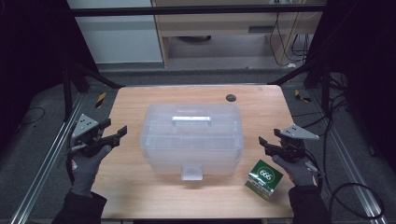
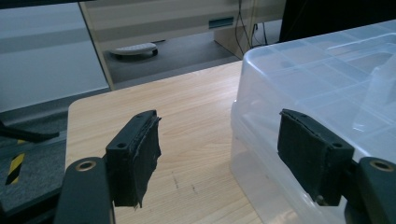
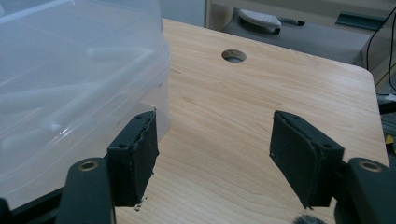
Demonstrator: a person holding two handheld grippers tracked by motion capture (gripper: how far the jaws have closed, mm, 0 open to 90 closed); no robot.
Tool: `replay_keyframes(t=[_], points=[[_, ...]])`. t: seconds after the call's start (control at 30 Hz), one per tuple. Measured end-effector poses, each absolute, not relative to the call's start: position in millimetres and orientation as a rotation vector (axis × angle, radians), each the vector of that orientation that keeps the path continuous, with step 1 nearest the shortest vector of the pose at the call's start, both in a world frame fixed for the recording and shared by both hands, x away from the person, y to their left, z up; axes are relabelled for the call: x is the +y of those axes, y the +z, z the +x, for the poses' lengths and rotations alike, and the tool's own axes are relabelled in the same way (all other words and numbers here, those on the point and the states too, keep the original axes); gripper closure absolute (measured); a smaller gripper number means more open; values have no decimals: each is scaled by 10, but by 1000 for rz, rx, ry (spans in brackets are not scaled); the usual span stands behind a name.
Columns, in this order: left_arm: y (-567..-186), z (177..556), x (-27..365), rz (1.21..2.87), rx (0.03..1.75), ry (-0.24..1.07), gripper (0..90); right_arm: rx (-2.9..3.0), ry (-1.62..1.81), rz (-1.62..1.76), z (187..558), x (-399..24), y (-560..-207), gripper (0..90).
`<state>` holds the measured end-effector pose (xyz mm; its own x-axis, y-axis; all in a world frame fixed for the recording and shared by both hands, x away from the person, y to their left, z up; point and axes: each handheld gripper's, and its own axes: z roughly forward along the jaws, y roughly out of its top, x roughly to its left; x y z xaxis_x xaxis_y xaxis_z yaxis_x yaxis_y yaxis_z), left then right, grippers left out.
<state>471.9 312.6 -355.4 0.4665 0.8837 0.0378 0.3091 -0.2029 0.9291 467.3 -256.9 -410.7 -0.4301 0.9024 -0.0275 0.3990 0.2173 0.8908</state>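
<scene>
A clear plastic storage box point(image 1: 193, 135) with a closed lid, a top handle and a front latch stands in the middle of the wooden table point(image 1: 140, 98). My left gripper point(image 1: 114, 132) hovers at the box's left side, open, nothing between its jaws. In the left gripper view its pads point(image 2: 135, 156) frame bare table and the box's corner point(image 2: 299, 84). My right gripper point(image 1: 264, 143) hovers at the box's right side, open and empty. In the right gripper view the box point(image 3: 70, 84) lies to the left of the pads point(image 3: 299, 156). A small green carton point(image 1: 265, 178) marked 666 lies by the right hand.
A round cable hole point(image 1: 230, 97) point(image 3: 233, 55) sits near the table's far edge. Metal frame rails run along both sides of the table, and cables trail on the floor at the right. Cabinets stand behind the table.
</scene>
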Motion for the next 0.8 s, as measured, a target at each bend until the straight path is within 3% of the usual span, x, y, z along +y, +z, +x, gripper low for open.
replay_keyframes(t=[0.37,0.8], points=[[-3201,4807,2966,1843,876,760,280,1938,1129,1227,4679,-2612,-4131,297],[-2906,4922,2632,1944,726,767,288,1884,1063,1271,4652,-2656,-4166,509]])
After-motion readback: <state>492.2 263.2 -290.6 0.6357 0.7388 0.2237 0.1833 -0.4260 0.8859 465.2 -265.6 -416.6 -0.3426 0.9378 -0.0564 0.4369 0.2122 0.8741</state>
